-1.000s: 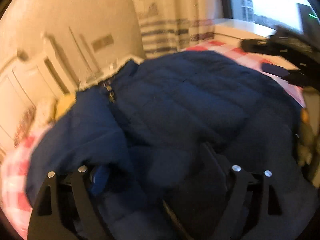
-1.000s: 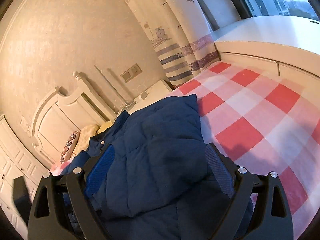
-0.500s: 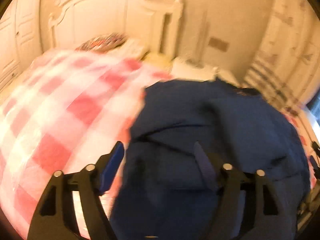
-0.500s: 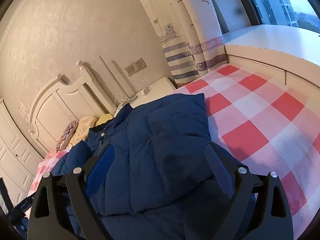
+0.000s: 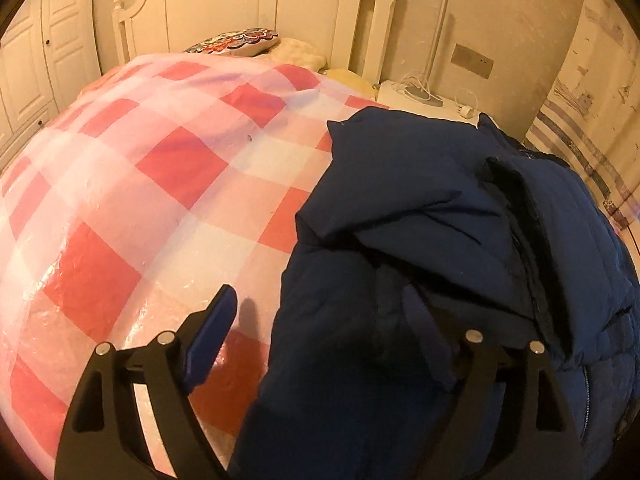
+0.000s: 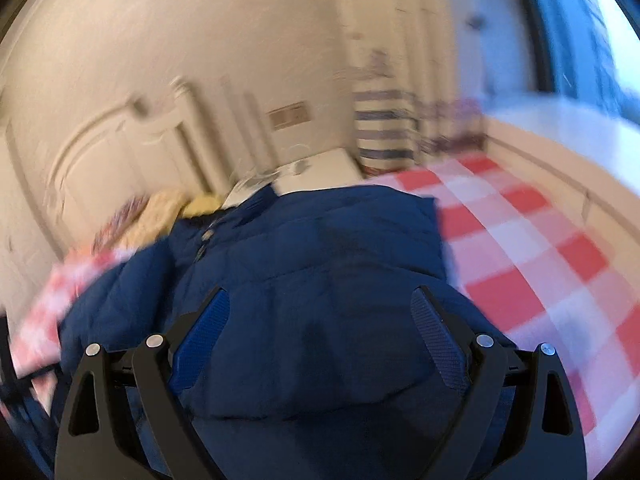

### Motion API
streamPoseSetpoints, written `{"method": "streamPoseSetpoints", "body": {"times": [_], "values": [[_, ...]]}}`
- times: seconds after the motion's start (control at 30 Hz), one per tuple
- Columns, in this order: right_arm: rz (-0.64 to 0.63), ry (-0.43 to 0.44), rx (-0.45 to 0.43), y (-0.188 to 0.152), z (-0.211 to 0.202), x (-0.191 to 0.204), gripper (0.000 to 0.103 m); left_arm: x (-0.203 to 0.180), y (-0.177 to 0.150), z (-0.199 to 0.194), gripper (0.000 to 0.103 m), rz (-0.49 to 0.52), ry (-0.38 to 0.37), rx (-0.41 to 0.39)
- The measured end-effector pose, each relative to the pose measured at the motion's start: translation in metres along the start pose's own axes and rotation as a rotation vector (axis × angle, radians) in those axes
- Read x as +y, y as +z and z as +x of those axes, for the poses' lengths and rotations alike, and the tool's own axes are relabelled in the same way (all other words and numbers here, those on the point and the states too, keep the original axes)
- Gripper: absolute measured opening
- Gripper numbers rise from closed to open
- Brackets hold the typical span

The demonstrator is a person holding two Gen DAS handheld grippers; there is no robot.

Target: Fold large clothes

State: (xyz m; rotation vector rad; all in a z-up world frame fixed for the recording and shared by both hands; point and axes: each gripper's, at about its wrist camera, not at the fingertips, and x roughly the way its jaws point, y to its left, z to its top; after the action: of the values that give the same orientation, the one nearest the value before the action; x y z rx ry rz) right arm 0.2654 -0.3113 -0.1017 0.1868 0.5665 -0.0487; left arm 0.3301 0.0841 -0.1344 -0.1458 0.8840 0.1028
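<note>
A dark blue puffer jacket (image 5: 460,240) lies partly folded on a bed with a red and white checked cover (image 5: 140,184). My left gripper (image 5: 320,312) is open above the jacket's left edge, its left finger over the cover and its right finger over the jacket. In the right wrist view, which is blurred, the jacket (image 6: 320,260) lies below my right gripper (image 6: 320,312), which is open and empty above it.
A white headboard (image 5: 256,8) and pillows (image 5: 240,40) stand at the head of the bed. A white nightstand (image 5: 424,100) with cables is beside it. A striped curtain (image 6: 384,128) and a window sill (image 6: 560,136) lie to the right.
My left gripper has swung left, from over the jacket's middle to its left edge, and the bare cover has come into view. My right gripper has moved quickly, staying open over the jacket.
</note>
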Motion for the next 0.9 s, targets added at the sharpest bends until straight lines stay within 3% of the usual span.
{"method": "streamPoseSetpoints", "body": {"times": [0.1,0.2,0.27,0.37,0.57,0.63,0.67,0.77,0.9], "values": [[-0.246,0.093,0.053,-0.004,-0.001,0.063,0.088,0.000,-0.001,-0.003,0.086,0.001,0.011,-0.008],[-0.567,0.095,0.073,-0.018,0.000,0.138,0.088,0.004,-0.002,-0.005,0.088,-0.016,0.012,-0.018],[-0.679,0.150,0.073,-0.023,0.000,0.171,0.089,0.007,-0.002,-0.005,0.088,-0.026,0.005,-0.018],[-0.783,0.209,0.098,-0.026,0.009,0.206,0.089,0.008,-0.001,-0.005,0.088,-0.028,0.001,-0.018],[-0.855,0.198,0.187,-0.027,0.051,0.233,0.089,0.011,-0.001,-0.005,0.088,-0.039,-0.019,-0.017],[-0.807,0.247,0.199,-0.024,0.051,0.226,0.085,0.010,-0.001,-0.005,0.088,-0.040,-0.019,-0.019],[-0.759,0.284,0.200,-0.018,0.049,0.221,0.071,0.010,-0.001,-0.005,0.088,-0.041,-0.019,-0.019],[-0.444,0.434,0.149,0.010,0.026,0.175,0.046,0.011,-0.002,-0.006,0.088,-0.045,-0.023,-0.025],[0.040,0.505,0.048,0.031,0.001,0.083,0.040,0.011,-0.002,-0.009,0.088,-0.046,-0.024,-0.037]]}}
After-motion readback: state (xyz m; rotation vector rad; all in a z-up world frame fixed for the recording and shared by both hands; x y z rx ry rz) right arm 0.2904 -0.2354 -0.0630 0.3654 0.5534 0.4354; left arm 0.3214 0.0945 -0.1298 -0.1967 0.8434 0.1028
